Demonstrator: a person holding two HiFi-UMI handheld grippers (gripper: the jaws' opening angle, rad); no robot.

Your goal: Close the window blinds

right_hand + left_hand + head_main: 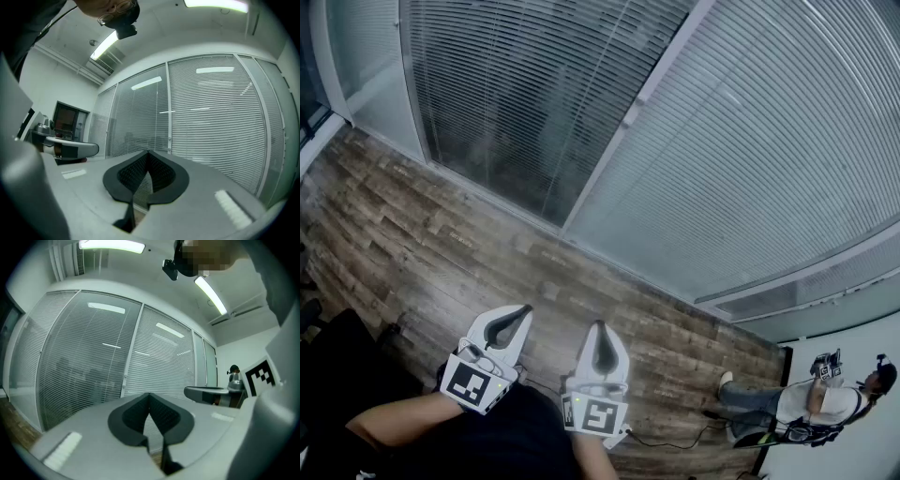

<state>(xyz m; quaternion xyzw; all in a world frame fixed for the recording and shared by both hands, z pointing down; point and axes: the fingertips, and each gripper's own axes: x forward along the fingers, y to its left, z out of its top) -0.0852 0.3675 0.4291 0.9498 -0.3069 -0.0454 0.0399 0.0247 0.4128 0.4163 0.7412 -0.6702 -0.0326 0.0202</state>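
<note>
Window blinds fill the wall ahead. The left blind has its slats turned so the dark outside shows through; the right blind looks pale and closed. The same two appear in the left gripper view as a see-through blind and a closed blind. My left gripper and right gripper hover side by side over the wooden floor, well short of the window, both pointing level toward it. Each one is shut with nothing between its jaws: left gripper, right gripper.
A white mullion divides the two blinds. The plank floor runs along the window's base. Another person with grippers stands at the far right by a white wall. A thin cable lies on the floor near my right side.
</note>
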